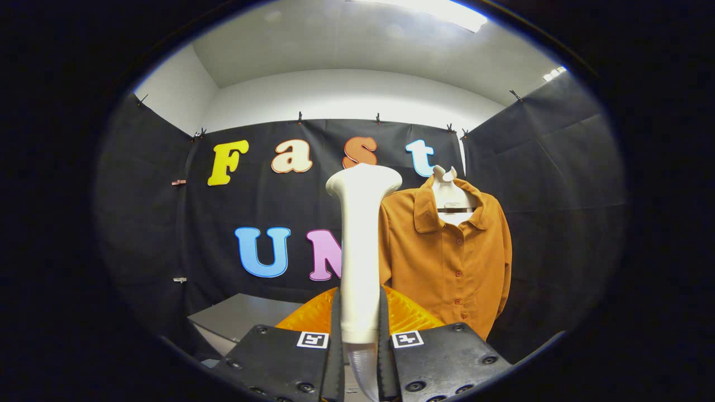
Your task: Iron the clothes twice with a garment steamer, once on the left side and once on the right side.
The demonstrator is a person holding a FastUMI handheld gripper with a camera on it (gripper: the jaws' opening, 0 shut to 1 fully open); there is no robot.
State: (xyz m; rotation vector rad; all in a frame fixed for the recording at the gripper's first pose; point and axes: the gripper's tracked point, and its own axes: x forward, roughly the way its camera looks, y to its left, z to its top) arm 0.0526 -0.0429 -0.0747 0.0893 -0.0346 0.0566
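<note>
While clamped upright between both fingers of the hand-held gripper (358, 335), white steamer (360, 251) held left of orange shirt (447, 262), hung on hanger (450, 196).

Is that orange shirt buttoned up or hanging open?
Buttoned. The orange shirt hangs with its front closed along the button row; only the collar spreads. The gripper jaws clamp the white steamer.
</note>
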